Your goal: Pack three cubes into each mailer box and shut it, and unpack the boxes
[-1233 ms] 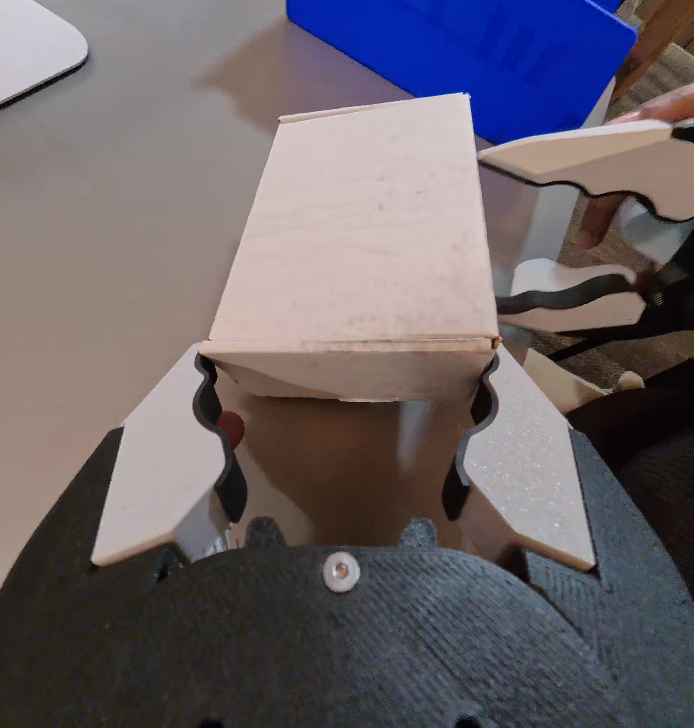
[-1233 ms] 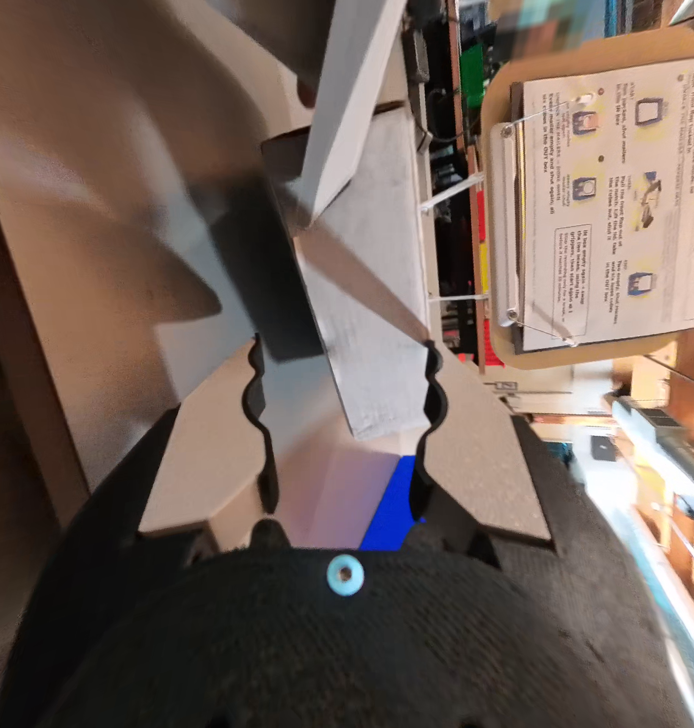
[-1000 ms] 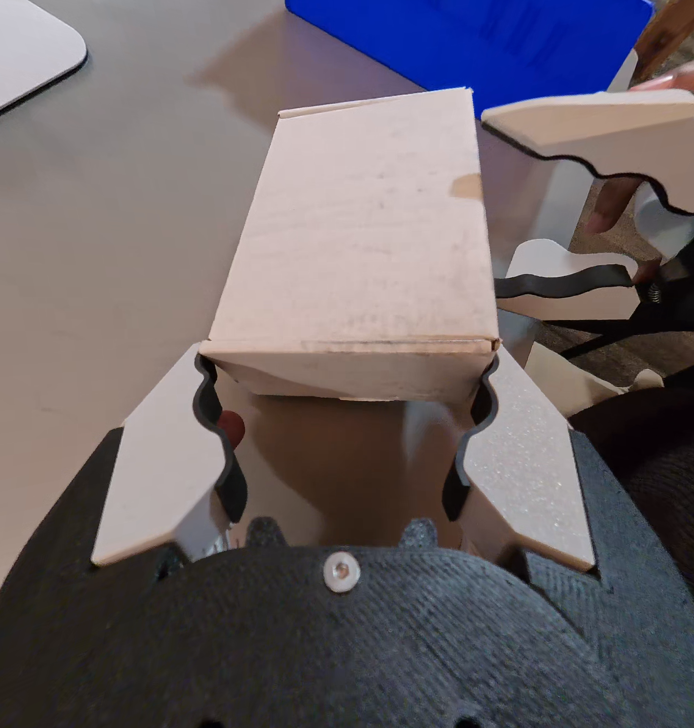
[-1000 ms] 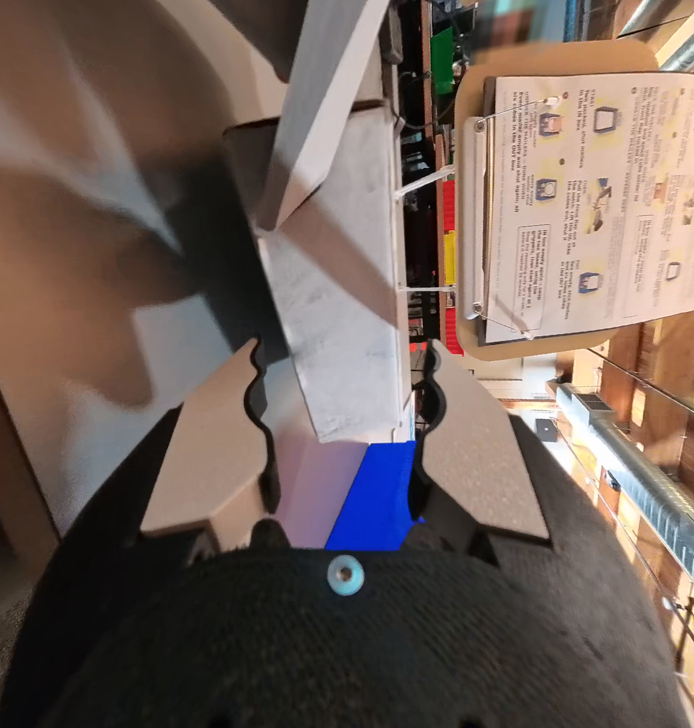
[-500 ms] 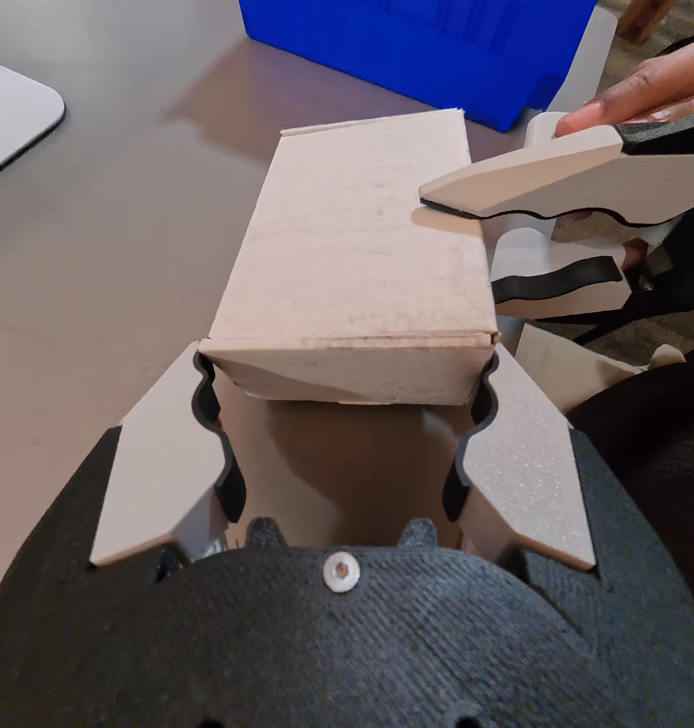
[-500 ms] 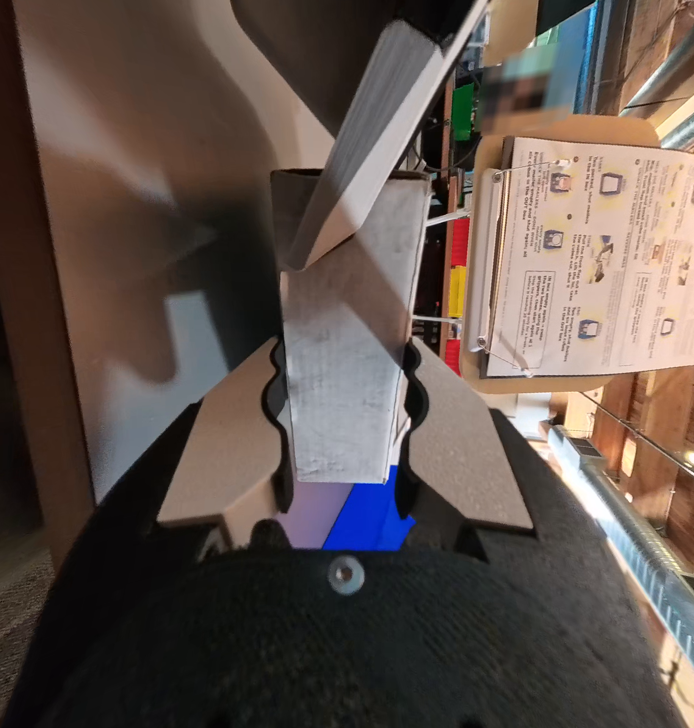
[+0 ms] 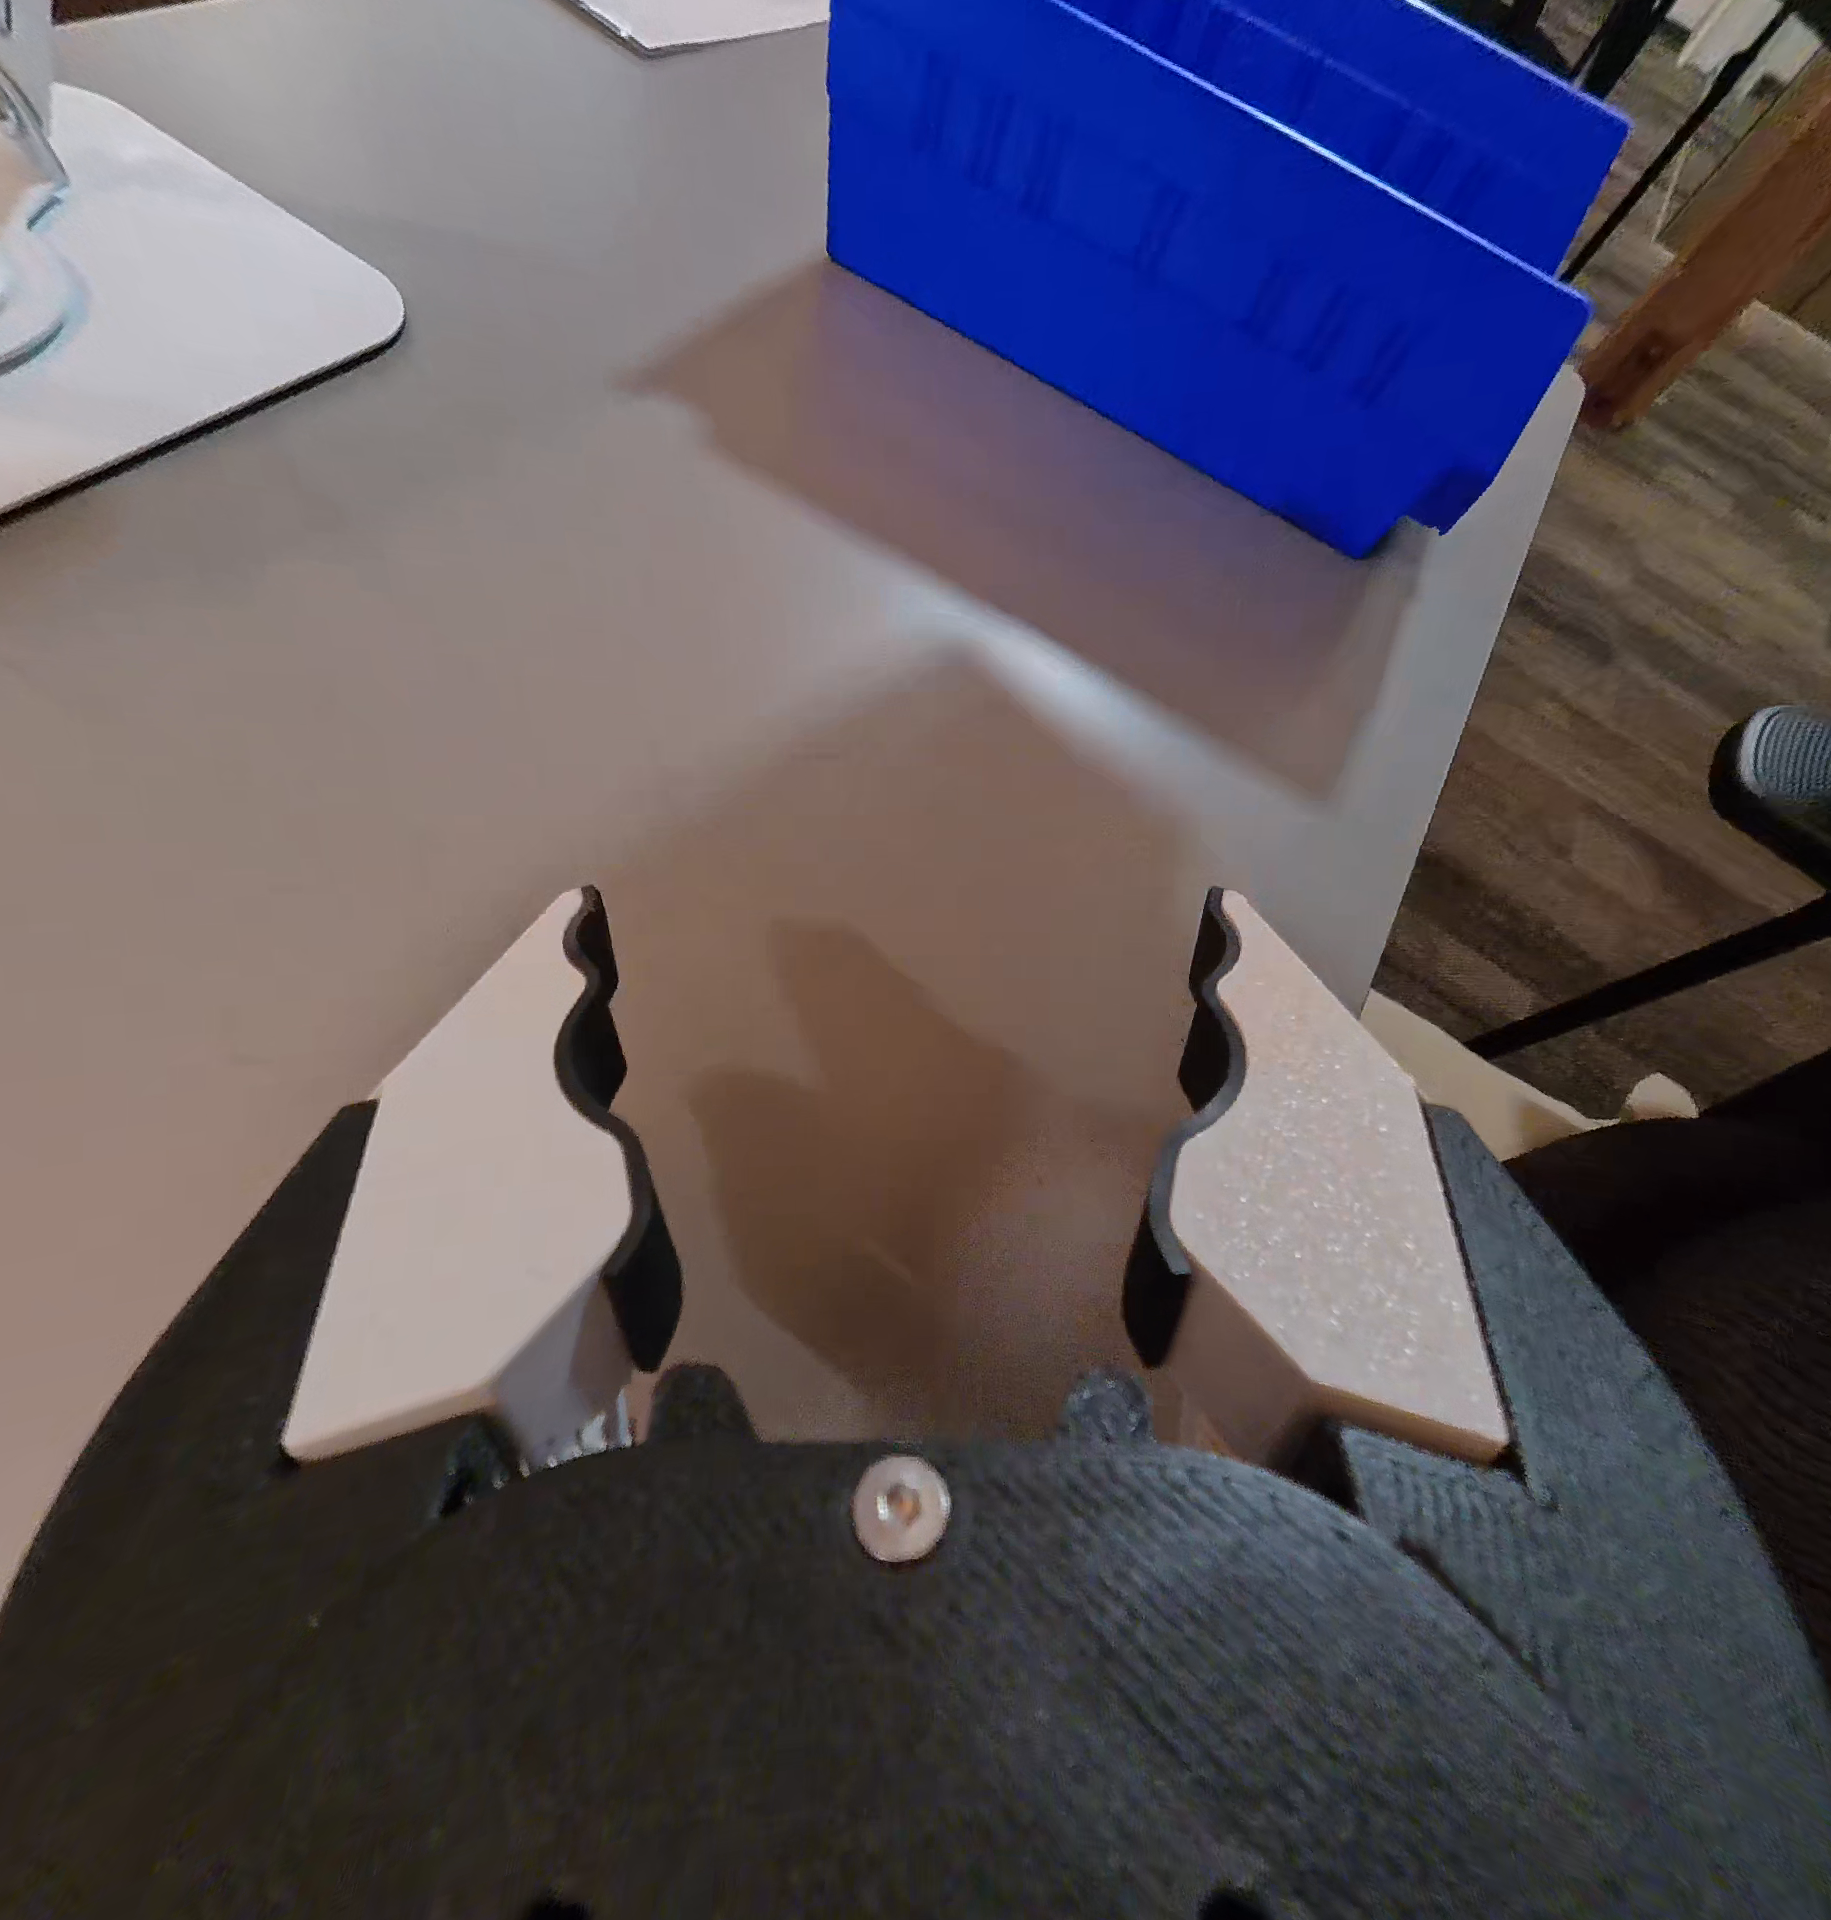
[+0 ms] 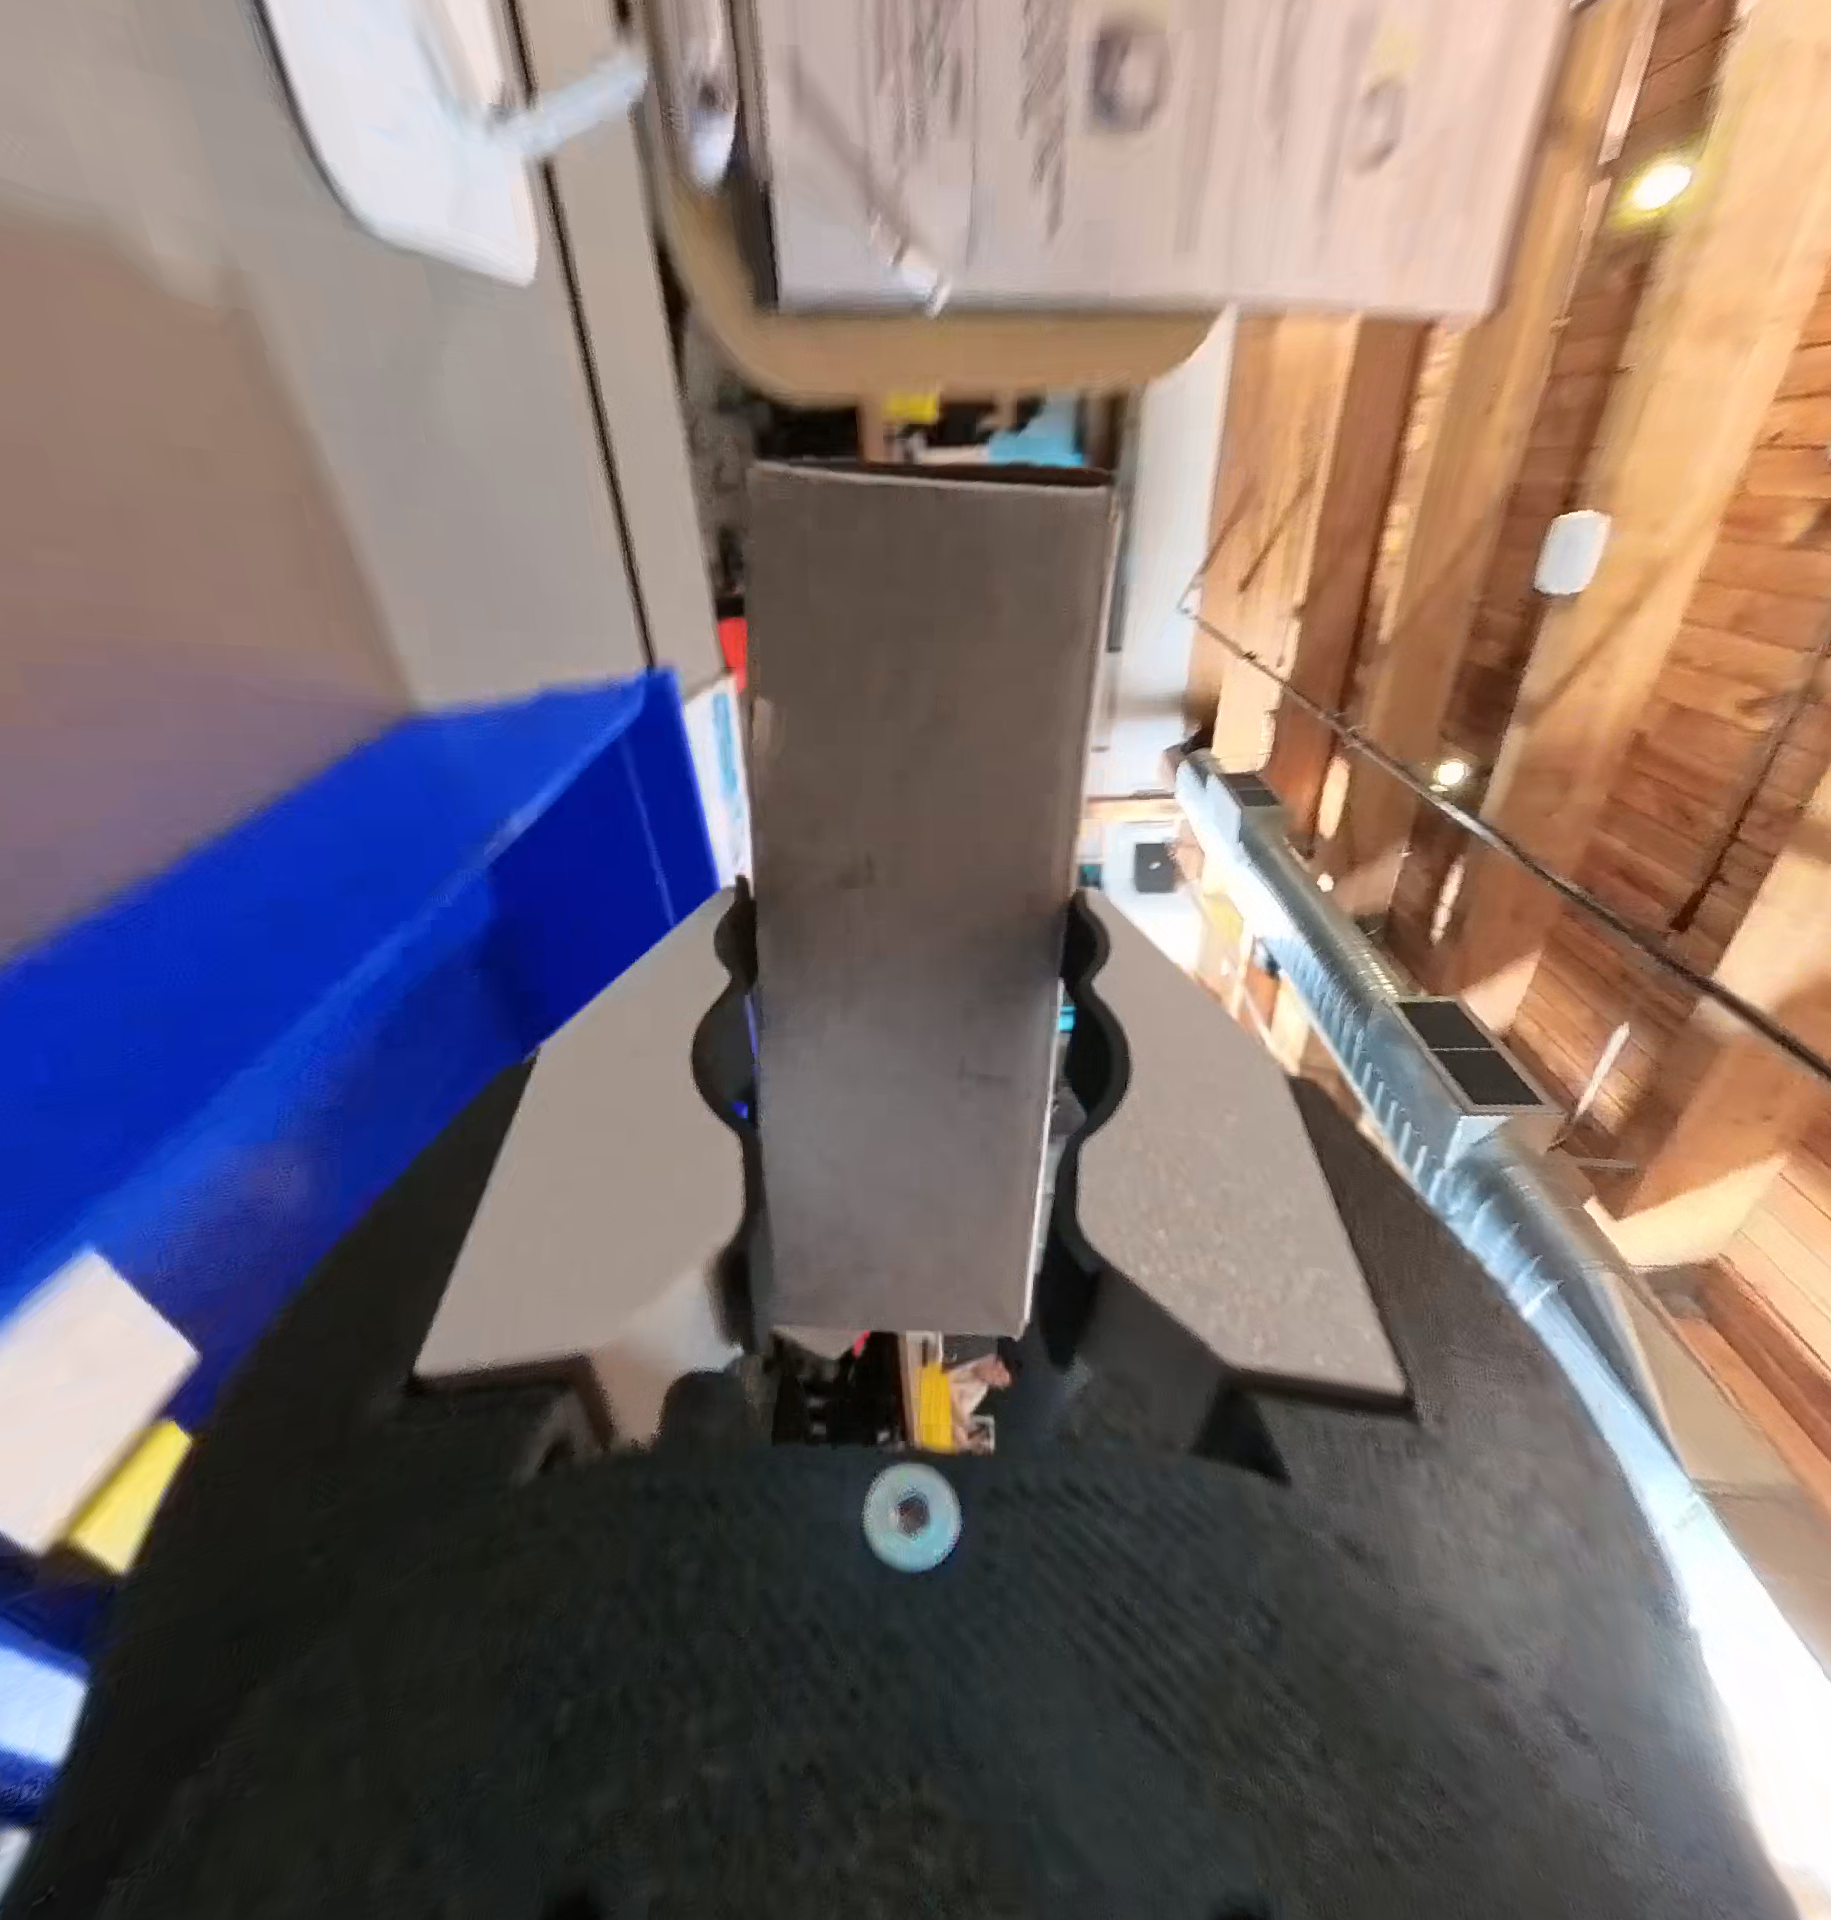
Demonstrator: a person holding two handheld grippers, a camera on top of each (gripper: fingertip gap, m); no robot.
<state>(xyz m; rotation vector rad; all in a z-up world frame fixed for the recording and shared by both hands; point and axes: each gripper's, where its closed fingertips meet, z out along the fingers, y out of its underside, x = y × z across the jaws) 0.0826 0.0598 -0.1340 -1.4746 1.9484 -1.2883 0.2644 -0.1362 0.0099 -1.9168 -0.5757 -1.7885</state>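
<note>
My right gripper (image 8: 906, 925) is shut on the closed cardboard mailer box (image 8: 916, 883), which it holds up in the air, turned on its side, next to the blue bin (image 8: 298, 935). A white block and a yellow piece (image 8: 121, 1496) show inside that bin at the lower left. My left gripper (image 7: 900, 914) is open and empty just above the bare grey table (image 7: 371, 665). No cubes show in the left wrist view.
The blue bin (image 7: 1202, 249) stands at the table's far right edge. A white stand base (image 7: 152, 343) lies at the far left. A clipboard with a printed sheet (image 8: 1098, 156) stands beyond the table. A chair (image 7: 1794, 790) and wood floor are off the right edge. Left tips to right tips: about 30 centimeters.
My right gripper closed on the mailer box and lifted it away toward the blue bin. My left gripper let go of the box and now hovers over bare table.
</note>
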